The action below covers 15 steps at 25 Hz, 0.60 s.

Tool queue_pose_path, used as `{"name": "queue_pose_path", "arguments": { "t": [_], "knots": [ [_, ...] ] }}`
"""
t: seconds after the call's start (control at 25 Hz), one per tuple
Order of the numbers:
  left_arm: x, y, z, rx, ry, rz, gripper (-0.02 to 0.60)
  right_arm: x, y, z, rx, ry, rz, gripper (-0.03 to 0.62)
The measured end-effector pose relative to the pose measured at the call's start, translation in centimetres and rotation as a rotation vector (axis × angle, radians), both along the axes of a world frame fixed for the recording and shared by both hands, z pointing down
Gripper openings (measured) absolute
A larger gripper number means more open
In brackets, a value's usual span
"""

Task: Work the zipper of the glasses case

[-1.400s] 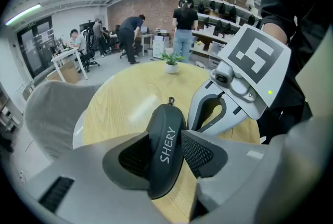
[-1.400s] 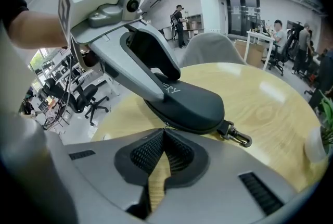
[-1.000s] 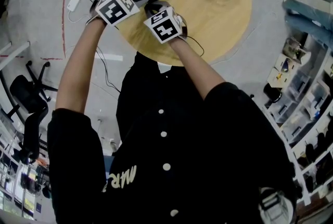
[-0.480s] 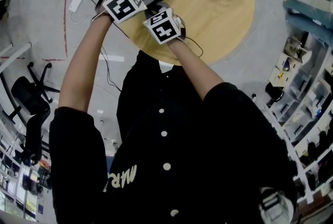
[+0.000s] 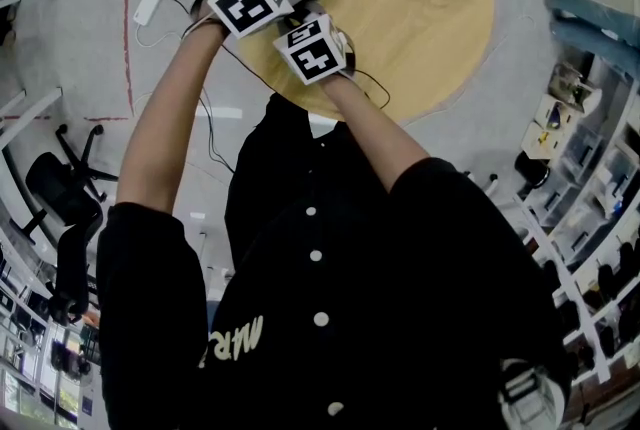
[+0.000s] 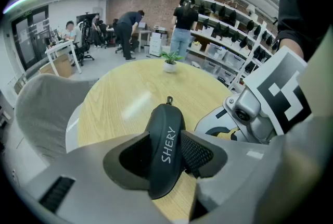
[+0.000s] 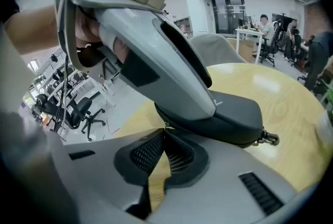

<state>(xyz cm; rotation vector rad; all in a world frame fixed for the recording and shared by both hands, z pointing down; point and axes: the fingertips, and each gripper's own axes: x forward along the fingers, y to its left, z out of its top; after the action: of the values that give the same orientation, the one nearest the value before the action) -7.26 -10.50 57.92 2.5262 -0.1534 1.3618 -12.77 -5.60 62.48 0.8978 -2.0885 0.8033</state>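
At the near edge of the round table (image 6: 119,98), closest to your body, your right gripper (image 7: 164,134) is working with its jaws clenched tip to tip. They are pinching what appears to be the small zipper pull (image 7: 166,125) on the lower seam of the glasses case (image 6: 165,124). Just beyond it, your left gripper (image 6: 166,158) is grasping the case across its body, pads pressing on both faces. The case is standing edge-on with its length running away from you over the tabletop; whether it is touching the wood I am unable to tell. The two grippers are sitting very close, the right one's tips tucked under the left one's casing. In my judgement you are in the drawing stroke of the zip, so you should be pulling along the line of the seam and not outward from it, since so small a tab is liable to be slipping out of closed tips. You should be bracing with the left clamp against that pull, without squeezing so hard that the shell is pinching the track. Where the seam is curving round the case's end, you should be rolling the right wrist to follow it. Farther out, the metal clip (image 6: 169,99) is hanging at the case's far tip, and the potted plant (image 6: 170,61) is standing well apart at the far rim, posing no obstruction.
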Motion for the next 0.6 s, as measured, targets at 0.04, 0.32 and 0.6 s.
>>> {"name": "queue_pose_path", "arguments": {
  "t": [0.04, 0.32, 0.6],
  "knots": [
    [0.0, -0.1, 0.0, 0.003, -0.001, 0.004, 0.183, -0.2, 0.0, 0.0, 0.001, -0.001, 0.004, 0.008],
    [-0.2, -0.2, 0.0, -0.009, -0.013, 0.007, 0.183, -0.9, -0.2, -0.2, 0.008, -0.005, 0.031, 0.008],
    [-0.2, -0.4, -0.2, 0.003, -0.009, -0.001, 0.183, -1.8, -0.4, 0.0, 0.022, -0.003, 0.04, 0.008]
  ]
}}
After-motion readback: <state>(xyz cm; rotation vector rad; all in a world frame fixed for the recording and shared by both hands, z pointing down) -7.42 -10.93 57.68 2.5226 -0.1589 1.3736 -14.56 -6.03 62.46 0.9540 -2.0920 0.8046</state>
